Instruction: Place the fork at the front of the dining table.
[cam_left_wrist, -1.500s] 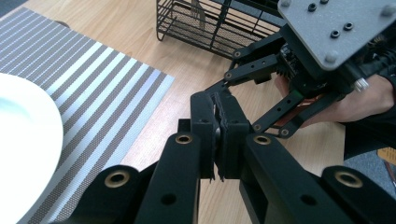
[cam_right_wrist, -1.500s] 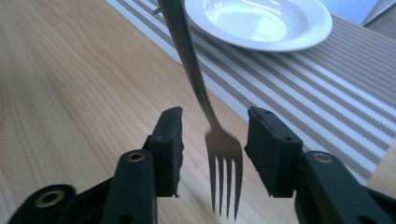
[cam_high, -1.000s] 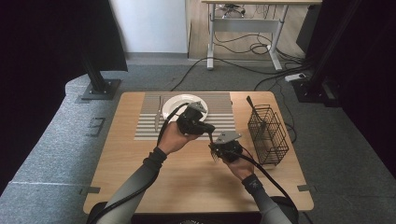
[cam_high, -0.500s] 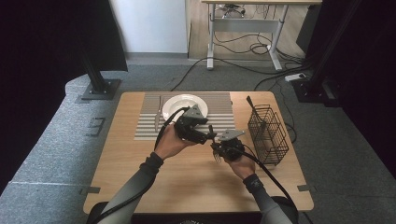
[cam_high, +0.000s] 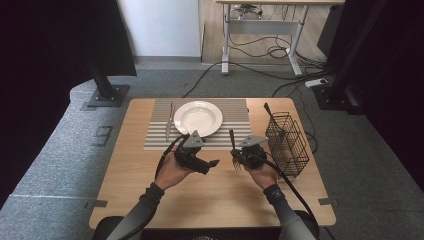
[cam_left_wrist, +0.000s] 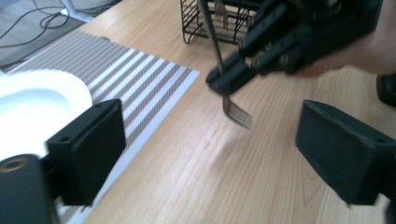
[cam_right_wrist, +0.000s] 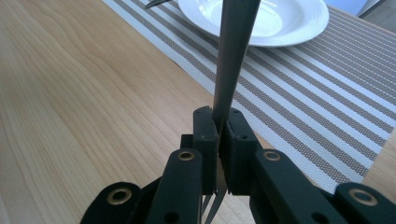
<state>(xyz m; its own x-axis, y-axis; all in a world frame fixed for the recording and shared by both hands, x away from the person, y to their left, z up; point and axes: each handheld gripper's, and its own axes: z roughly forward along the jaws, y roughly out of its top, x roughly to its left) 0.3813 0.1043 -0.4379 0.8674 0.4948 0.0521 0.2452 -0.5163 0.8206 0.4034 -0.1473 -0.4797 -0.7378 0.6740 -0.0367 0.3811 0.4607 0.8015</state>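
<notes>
My right gripper (cam_high: 235, 159) is shut on a dark-handled fork (cam_high: 232, 140), which stands upright over the bare wood with its tines (cam_left_wrist: 236, 112) pointing down. In the right gripper view the pads (cam_right_wrist: 205, 135) clamp the fork's handle (cam_right_wrist: 233, 56). To the left of it, my left gripper (cam_high: 212, 164) has just been opening its jaws. They stand wide apart with nothing between them (cam_left_wrist: 215, 158), and they face the fork from a short way off.
A white plate (cam_high: 198, 118) sits on a striped placemat (cam_high: 235, 112) at the back, with a knife (cam_high: 169, 121) to its left. A black wire basket (cam_high: 286, 142) holding cutlery stands at the right, close to my right hand.
My left gripper has opened and drawn back from the plate toward the near edge, sinking lower. The right gripper has kept still with the fork.
</notes>
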